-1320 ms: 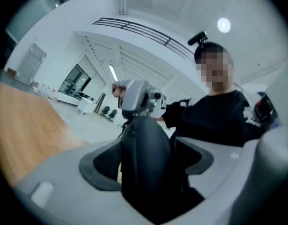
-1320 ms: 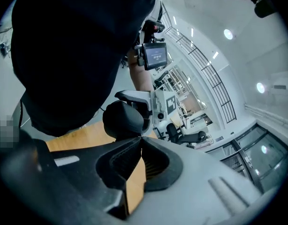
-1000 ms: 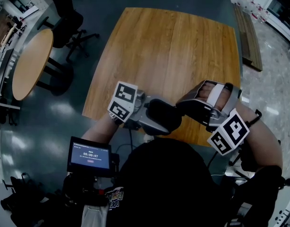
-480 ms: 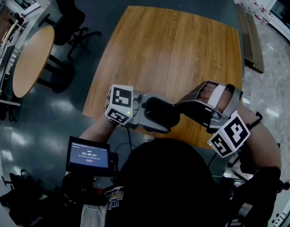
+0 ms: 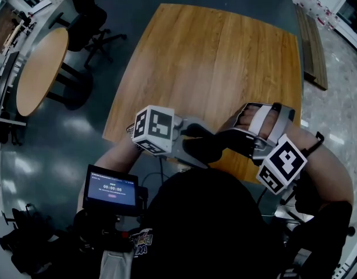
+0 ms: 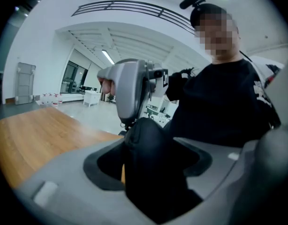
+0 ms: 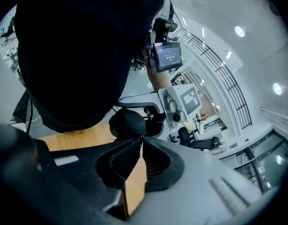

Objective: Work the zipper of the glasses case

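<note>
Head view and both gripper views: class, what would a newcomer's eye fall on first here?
The black glasses case, held up at the near edge of the wooden table, is clamped between the left gripper's jaws. The right gripper meets its end, jaws nearly together after just opening slightly; what they pinch is unclear. A black-and-white marker cube sits on each gripper.

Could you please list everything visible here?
Square wooden table: one, light brown, centre.
Round wooden table: one, light brown, far left.
Black office chair: at least one, beside the round table.
Low wooden bench: one, brown, floor at right.
Small screen: one, black frame, blue display, at the person's chest.
Black glasses case: one, between both grippers, over the square table's near edge.
Left gripper: one, grey, clamped on the case.
Right gripper: one, grey, jaws just opening slightly, tips pinching the case's end.
</note>
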Tool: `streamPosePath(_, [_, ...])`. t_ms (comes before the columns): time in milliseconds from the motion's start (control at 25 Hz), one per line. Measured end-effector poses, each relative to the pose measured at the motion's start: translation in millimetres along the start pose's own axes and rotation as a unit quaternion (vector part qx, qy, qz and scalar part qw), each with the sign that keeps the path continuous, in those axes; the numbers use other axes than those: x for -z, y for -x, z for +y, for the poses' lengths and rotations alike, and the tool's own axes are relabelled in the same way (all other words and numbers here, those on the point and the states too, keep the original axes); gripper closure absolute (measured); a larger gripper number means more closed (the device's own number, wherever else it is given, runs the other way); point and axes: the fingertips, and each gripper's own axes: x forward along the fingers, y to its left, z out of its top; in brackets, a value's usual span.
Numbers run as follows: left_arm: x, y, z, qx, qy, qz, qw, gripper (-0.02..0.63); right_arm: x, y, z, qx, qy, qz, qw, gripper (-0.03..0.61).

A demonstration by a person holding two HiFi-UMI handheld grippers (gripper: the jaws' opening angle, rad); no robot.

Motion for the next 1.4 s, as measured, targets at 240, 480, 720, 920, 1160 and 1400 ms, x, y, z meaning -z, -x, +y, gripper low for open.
streamPosePath(240, [4.8, 1.9, -0.2, -0.004, 0.001, 0.025, 0.9997, 0.304, -1.6, 1.0, 0.2, 0.008, -0.008, -0.008, 1.000, 0.572])
streamPosePath(480, [-25.3, 19.3, -7.5, 0.039, 0.042, -0.089, 0.9943, 0.302, -5.1, 15.1, -20.8, 0.092, -0.039, -0.026, 0.995, 0.574])
streamPosePath(720, [-43.5, 31.4, -30.1, 0.157, 0.113, -0.160, 0.9680, 0.281, -13.1, 35.5, -38.7, 0.149, -0.022, -0.028, 0.988, 0.574])
streamPosePath(920, [-34.7, 22.3, -32.5, 0.179, 0.136, -0.155, 0.9622, 0.331, -4.5, 44.2, -41.7, 0.174, -0.016, -0.011, 0.984, 0.574])
streamPosePath(1160, [-31.5, 12.3, -18.8, 0.113, 0.114, -0.173, 0.9717, 0.357, 2.0, 42.3, -36.1, 0.166, -0.010, 0.006, 0.986, 0.575])
streamPosePath(1400, [-26.2, 25.4, -6.5, 0.044, 0.095, -0.195, 0.9751, 0.359, 1.2, 42.2, -35.5, 0.160, 0.005, 0.021, 0.987, 0.575])
